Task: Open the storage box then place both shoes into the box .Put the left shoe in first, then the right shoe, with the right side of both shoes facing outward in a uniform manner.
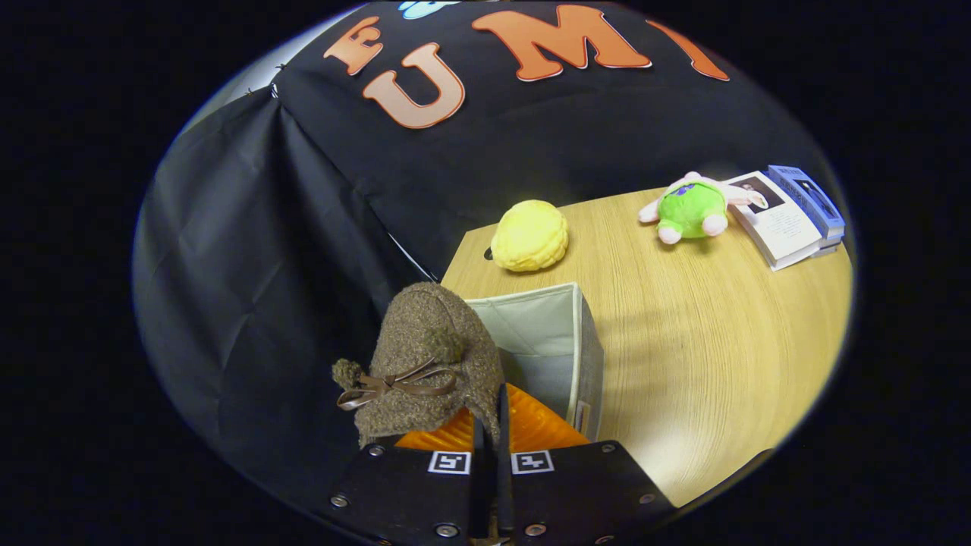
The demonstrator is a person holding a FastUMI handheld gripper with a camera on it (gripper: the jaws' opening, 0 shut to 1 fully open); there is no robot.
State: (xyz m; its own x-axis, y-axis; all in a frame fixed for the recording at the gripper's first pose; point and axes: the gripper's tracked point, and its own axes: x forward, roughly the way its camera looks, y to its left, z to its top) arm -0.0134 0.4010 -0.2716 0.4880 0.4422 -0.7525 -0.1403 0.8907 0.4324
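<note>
The hand-held gripper (493, 425) has its two fingers drawn nearly together, pinching the rim of a brown fuzzy shoe (428, 356) with a thin brown leather bow across its front. The shoe hangs upright from the fingers, just ahead of them, over the near left edge of an open grey fabric storage box (557, 341). The box's pale lining is visible, and the part of its interior that can be seen holds nothing; the shoe hides the near left part.

The box stands at the near left corner of a light wood-grain bench (721, 356). The bench top is smooth, with a bright patch of reflected light on its near right part and a soft shadow to the right of the box. Beyond the box, near the far left corner, lies a yellow plush toy (529, 235). Further right along the far edge lies a green and pink plush toy (692, 208), and just beside it to the right a small stack of books (793, 220), a white one beside a blue one.

Black cloth, the booth's wall (250, 265), hangs in creased folds behind and to the left of the bench.
</note>
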